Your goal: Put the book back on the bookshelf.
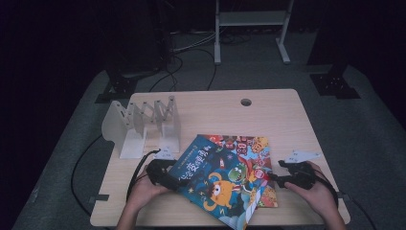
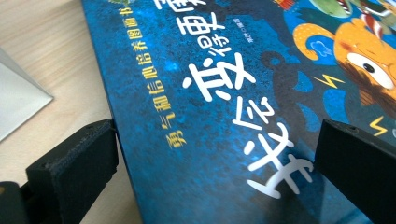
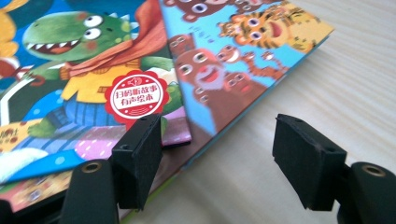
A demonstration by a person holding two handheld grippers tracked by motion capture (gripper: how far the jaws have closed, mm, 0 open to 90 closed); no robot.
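Note:
A blue picture book (image 1: 215,182) with a cartoon dinosaur lies tilted on the wooden table (image 1: 268,115). It partly covers a second book (image 1: 253,148) showing bears and tigers. My left gripper (image 1: 174,181) is at the blue book's left edge. In the left gripper view its jaws stand wide, one beside the edge on the table, the other over the blue cover (image 2: 224,93); left gripper (image 2: 215,154) open. My right gripper (image 1: 274,178) is at the books' right side. Its jaws (image 3: 219,154) are apart: one over the blue book's corner (image 3: 84,84), the other over bare table, with the lower book's edge (image 3: 243,60) between them.
A white expanding file rack (image 1: 143,124) stands at the table's back left; its base corner (image 2: 18,102) shows near my left gripper. A cable hole (image 1: 246,102) sits at the back middle. Both hands come in from the front edge. Cables trail off the left side.

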